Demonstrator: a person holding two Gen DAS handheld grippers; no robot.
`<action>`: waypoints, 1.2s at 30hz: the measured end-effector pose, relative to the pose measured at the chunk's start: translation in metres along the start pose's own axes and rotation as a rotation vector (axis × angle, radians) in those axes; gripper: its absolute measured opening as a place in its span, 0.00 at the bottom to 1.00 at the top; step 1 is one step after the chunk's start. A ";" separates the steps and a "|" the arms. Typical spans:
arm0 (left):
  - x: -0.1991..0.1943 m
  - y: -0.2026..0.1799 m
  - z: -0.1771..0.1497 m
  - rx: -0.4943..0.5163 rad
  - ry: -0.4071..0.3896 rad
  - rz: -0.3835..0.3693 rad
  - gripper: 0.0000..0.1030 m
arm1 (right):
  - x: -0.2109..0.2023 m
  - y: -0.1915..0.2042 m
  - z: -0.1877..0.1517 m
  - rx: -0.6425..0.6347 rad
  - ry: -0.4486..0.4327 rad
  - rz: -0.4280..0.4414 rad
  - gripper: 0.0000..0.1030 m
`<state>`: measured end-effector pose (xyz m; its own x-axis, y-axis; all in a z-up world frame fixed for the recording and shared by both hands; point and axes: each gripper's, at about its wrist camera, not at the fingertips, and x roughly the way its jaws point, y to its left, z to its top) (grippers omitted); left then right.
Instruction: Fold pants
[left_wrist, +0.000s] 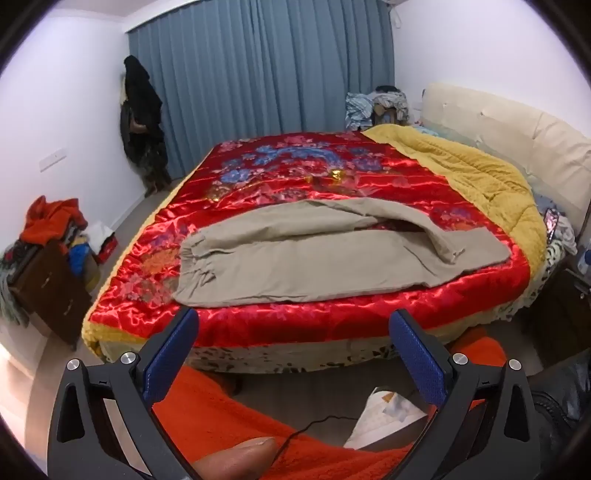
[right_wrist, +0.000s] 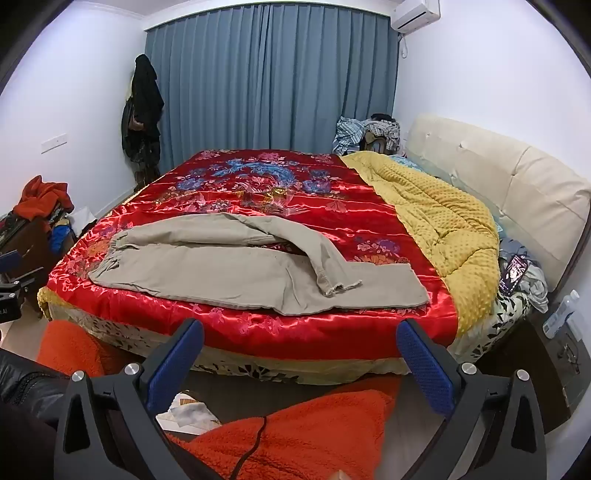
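Nearest the cameras, left gripper (left_wrist: 293, 325) and right gripper (right_wrist: 301, 334) both hang short of the bed edge, blue-padded fingers (left_wrist: 170, 354) spread wide with nothing between them, neither touching fabric. Below them: orange fleece-covered legs (right_wrist: 314, 432) and a thin black cable (left_wrist: 314, 424). Next out, beige pants (right_wrist: 236, 266) lie flat across the near part of the red satin quilt (right_wrist: 258, 184), waistband left, one leg folded diagonally over the other. Beyond: yellow blanket (right_wrist: 436, 214), cream headboard (right_wrist: 498, 170), blue curtains (right_wrist: 269, 74).
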<state>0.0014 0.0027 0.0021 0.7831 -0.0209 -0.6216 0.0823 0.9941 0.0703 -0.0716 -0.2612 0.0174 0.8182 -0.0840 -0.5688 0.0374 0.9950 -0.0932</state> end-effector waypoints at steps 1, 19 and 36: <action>-0.002 -0.003 0.001 0.010 -0.008 0.003 1.00 | 0.000 0.000 0.000 -0.001 0.004 -0.001 1.00; 0.001 -0.006 -0.004 0.008 0.001 -0.040 1.00 | 0.006 0.003 -0.006 0.003 0.031 0.016 1.00; 0.002 -0.006 -0.007 0.010 0.008 -0.055 1.00 | 0.010 0.007 -0.006 0.001 0.049 0.025 1.00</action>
<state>-0.0024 -0.0028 -0.0052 0.7724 -0.0746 -0.6307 0.1313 0.9904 0.0438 -0.0665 -0.2555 0.0067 0.7899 -0.0620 -0.6101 0.0181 0.9968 -0.0779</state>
